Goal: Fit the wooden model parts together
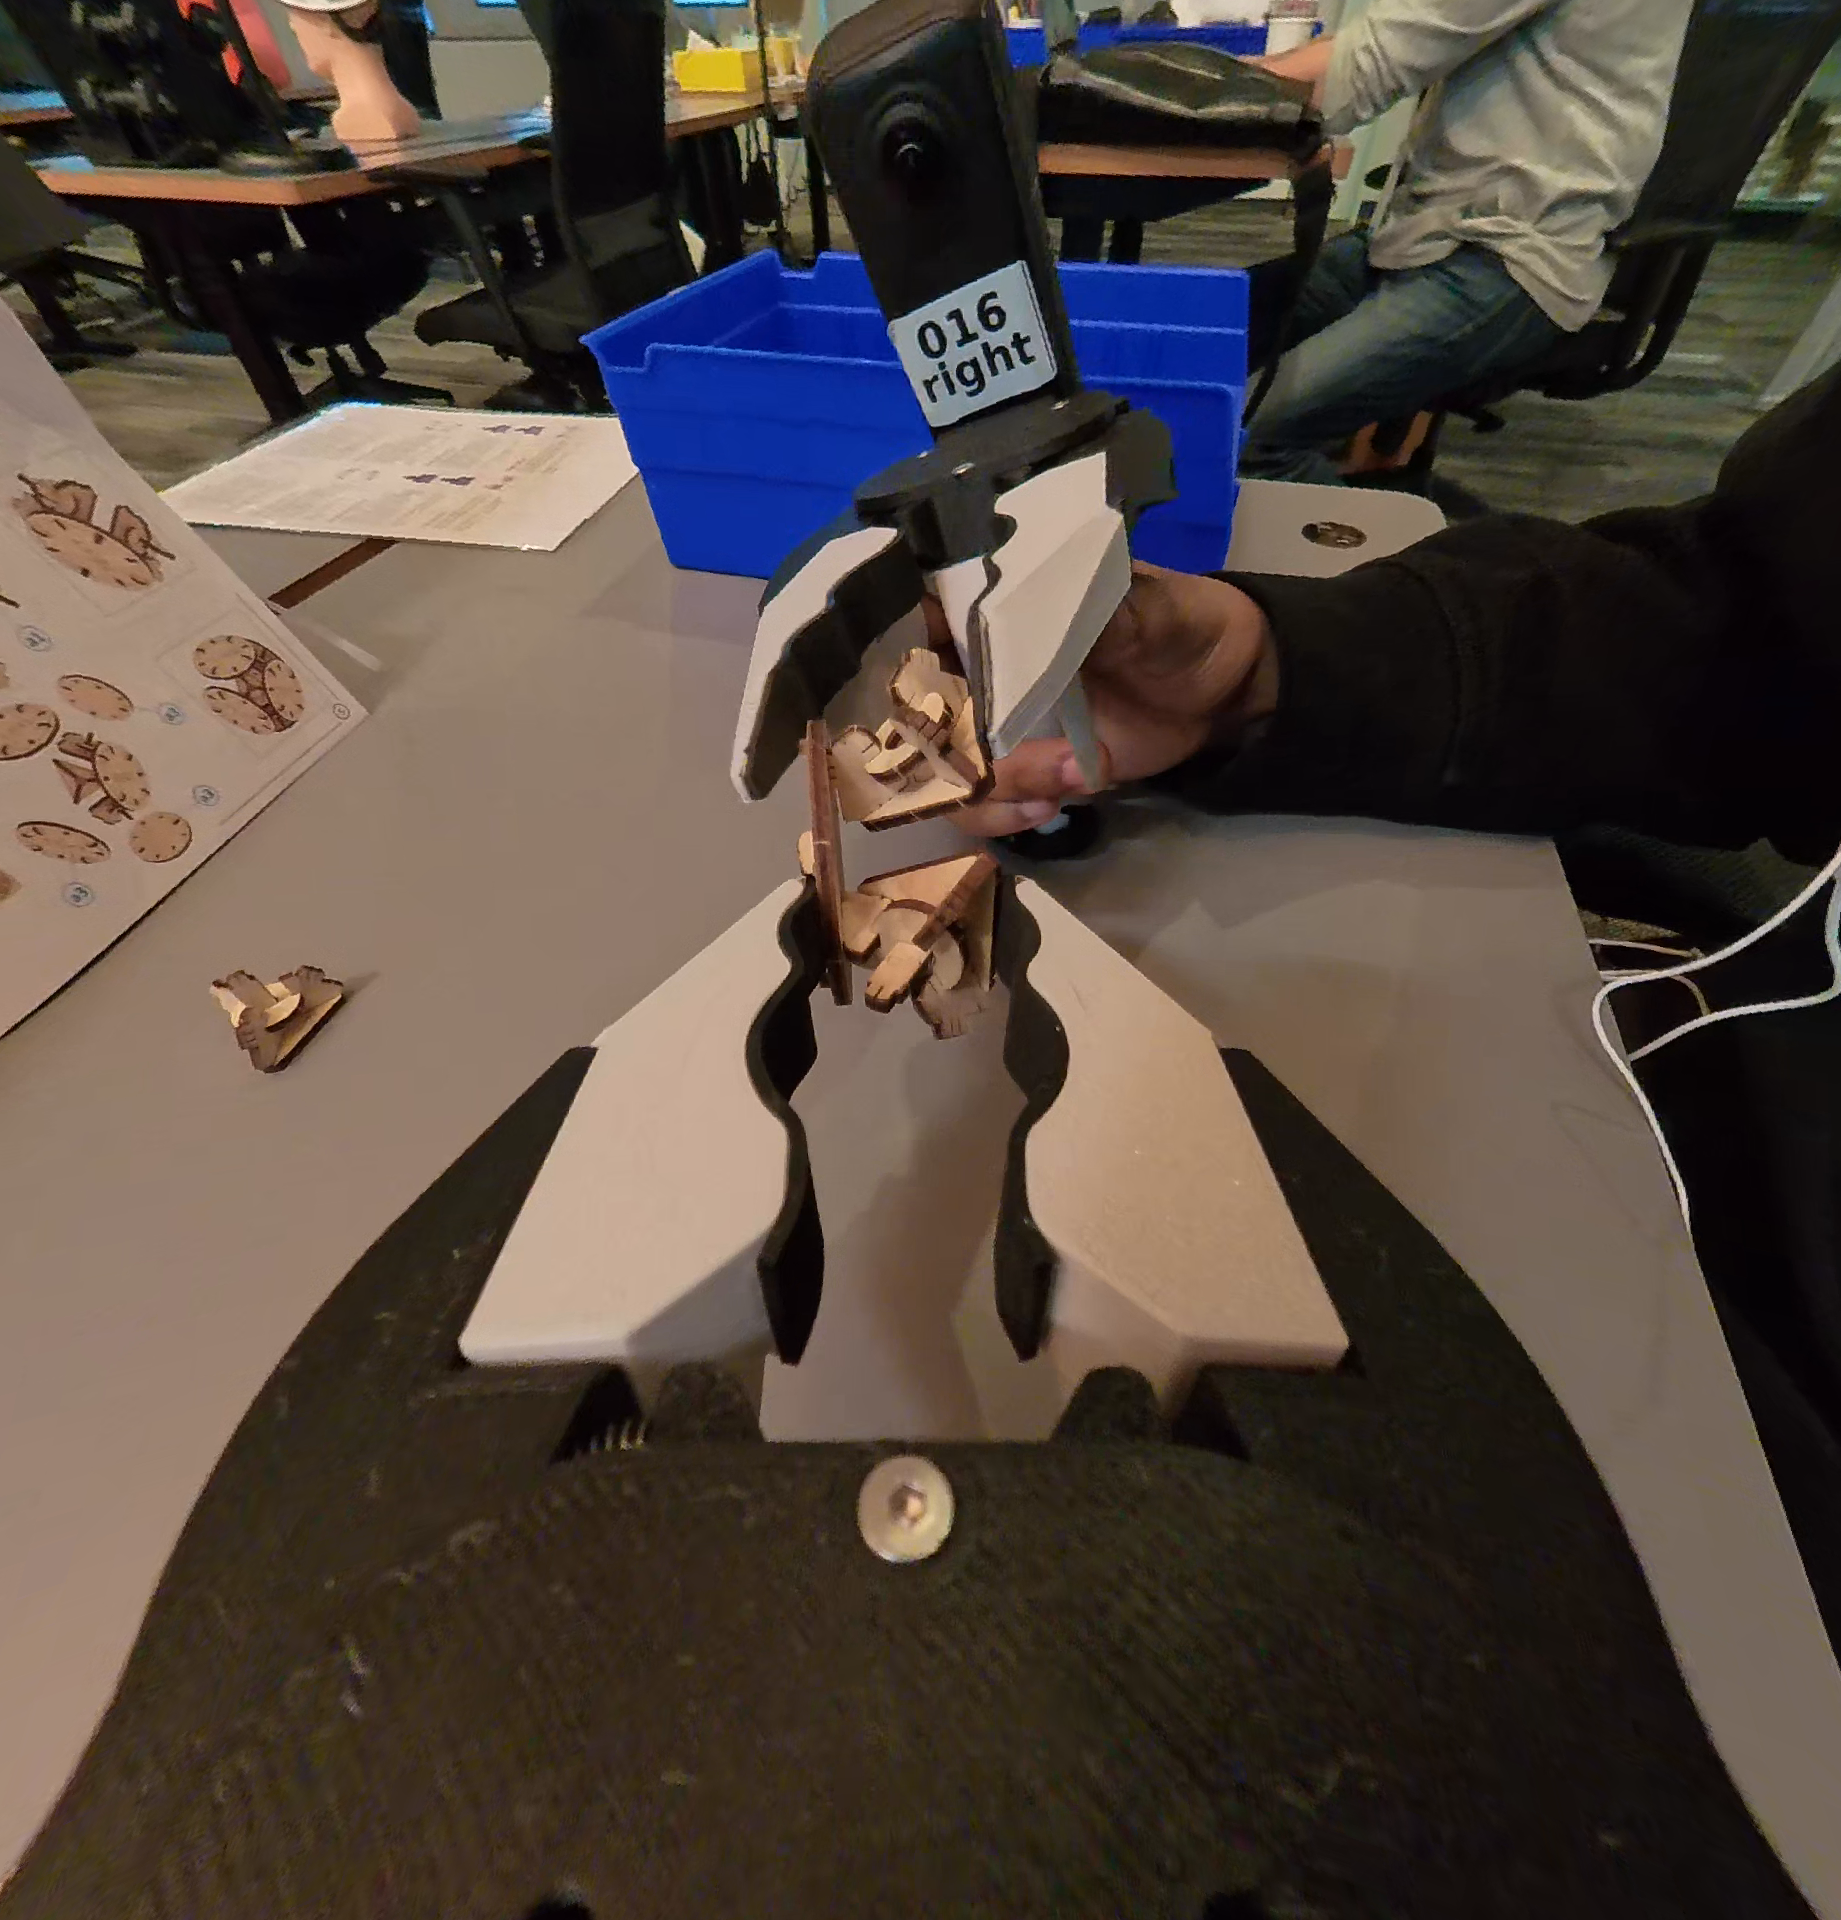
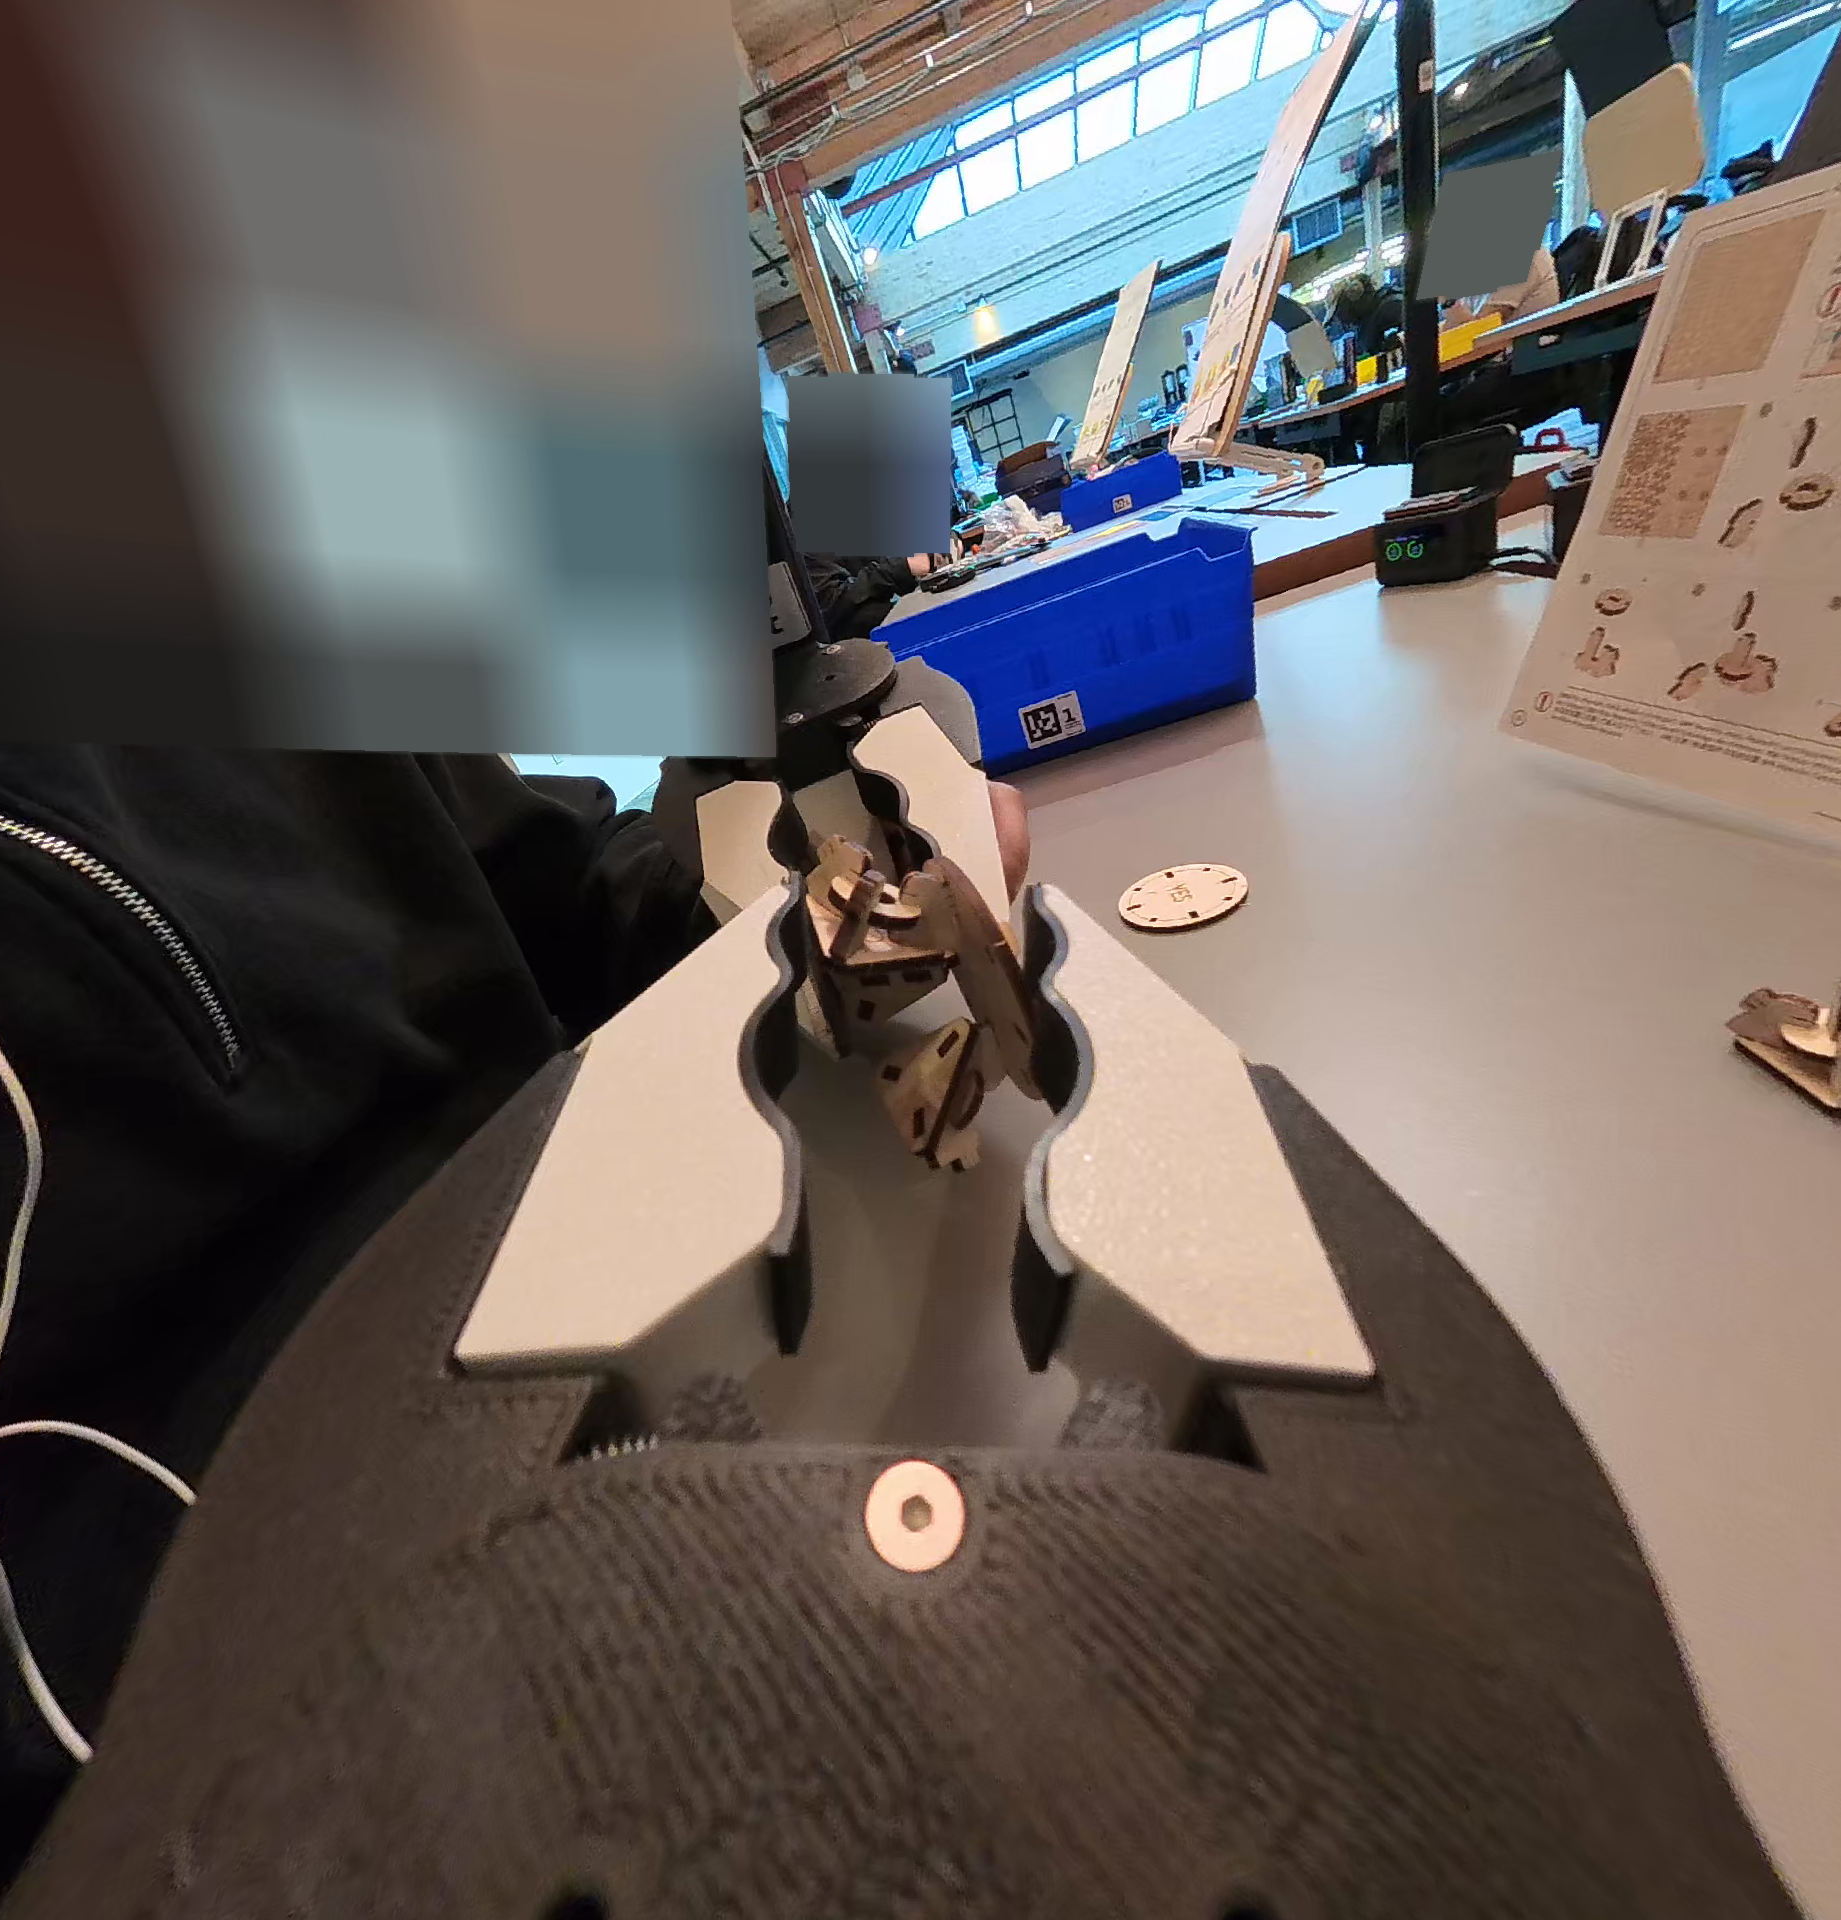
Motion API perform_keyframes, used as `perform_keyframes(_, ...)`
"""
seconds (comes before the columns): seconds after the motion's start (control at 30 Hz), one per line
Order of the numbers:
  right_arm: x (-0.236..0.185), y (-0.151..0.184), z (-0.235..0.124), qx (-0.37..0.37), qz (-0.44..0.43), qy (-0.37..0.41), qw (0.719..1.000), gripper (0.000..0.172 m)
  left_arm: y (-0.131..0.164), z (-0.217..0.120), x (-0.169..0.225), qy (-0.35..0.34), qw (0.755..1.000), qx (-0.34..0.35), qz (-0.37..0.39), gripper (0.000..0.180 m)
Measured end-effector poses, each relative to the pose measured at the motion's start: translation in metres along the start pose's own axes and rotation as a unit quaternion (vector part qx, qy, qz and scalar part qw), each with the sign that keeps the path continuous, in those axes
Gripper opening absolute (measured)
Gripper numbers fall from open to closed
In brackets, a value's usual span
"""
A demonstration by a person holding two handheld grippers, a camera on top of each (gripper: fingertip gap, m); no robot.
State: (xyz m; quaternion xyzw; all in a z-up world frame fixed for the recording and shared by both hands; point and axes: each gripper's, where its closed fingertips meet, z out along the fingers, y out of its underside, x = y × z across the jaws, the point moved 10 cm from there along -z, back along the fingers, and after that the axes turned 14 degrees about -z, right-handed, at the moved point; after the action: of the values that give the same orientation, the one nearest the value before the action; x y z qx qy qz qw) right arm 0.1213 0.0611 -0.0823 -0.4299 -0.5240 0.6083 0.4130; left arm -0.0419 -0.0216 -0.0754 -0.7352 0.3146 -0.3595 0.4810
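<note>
1. Wooden assembly [image 1: 895, 852]: a disc [image 1: 822, 831] on edge with 2 triangular pieces slotted onto one face. It is held off the table [image 1: 480, 727], between the two grippers.
2. Left gripper [image 1: 911, 894] is closed on the lower end. One pad sits on the disc face and the other on the edge of the lower triangular piece [image 1: 926, 935].
3. Right gripper [image 2: 911, 909] comes in from the far side, tip to tip with the left. It is closed on the upper end, with the upper triangular piece [image 1: 905, 758] against one pad. The disc leans on the other pad.
4. Key relation: the disc's long axis runs from one gripper's tips to the other's. Each gripper takes one end, and the short stretch of disc edge between the tips is bare.
5. Right hand [image 1: 1155, 686] wraps the right gripper's handle, in a black sleeve.
6. Loose on the table:
   - 1 more triangular piece [image 1: 277, 1013], well apart, on the left gripper's left side. Probably nearer the left gripper, but hard to say.
   - 1 spare flat disc [image 2: 1184, 899], just beyond the right gripper's tips.
7. Counts: 2 discs, 3 triangular pieces, 2 grippers.
8. Around:
   - 1 blue bin [image 1: 791, 416] behind the grippers, and a second blue bin [image 2: 1118, 499] farther off.
   - 1 propped instruction sheet [image 1: 116, 675].
   - 1 flat printed sheet [image 1: 407, 473].
   - 1 white cable [image 1: 1726, 997].
</note>
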Motion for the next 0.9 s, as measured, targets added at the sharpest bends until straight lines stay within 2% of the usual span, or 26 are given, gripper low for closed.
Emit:
perform_keyframes(0.3,-0.0018,0.0003,0.0014,-0.004,-0.003,-0.014,1.0,0.043,-0.0005,-0.0002,0.0014,0.007,1.0,-0.001,-0.004,0.029)
perform_keyframes(0.9,-0.0057,-0.0002,0.0026,-0.005,-0.016,-0.035,0.999,0.039,-0.0011,-0.0002,0.0066,0.025,1.0,0.005,-0.014,0.029)
